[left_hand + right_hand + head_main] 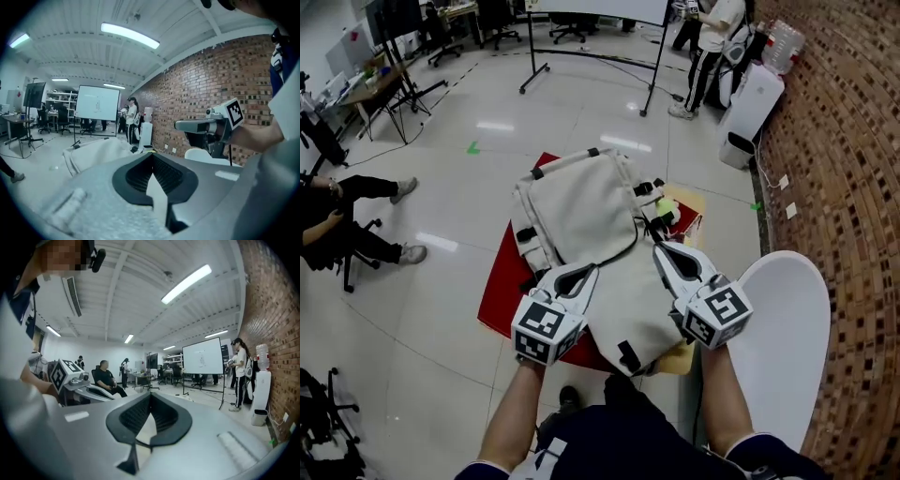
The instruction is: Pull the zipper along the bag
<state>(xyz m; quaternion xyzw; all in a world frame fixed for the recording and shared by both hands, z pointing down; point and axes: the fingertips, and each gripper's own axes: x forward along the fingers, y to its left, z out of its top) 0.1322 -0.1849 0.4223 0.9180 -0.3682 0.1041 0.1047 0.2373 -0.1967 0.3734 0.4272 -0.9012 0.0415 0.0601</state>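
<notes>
I've got the cream backpack (581, 206) lying centre frame on the red mat (508, 281), left gripper (584, 271) jaws closed tip to tip over its fabric, right gripper (657, 247) jaws likewise closed beside the dark zipper (619, 255).

The grey left claw (578, 274) and right claw (664, 251) carry white cubes (546, 328) printed with black square markers.
</notes>
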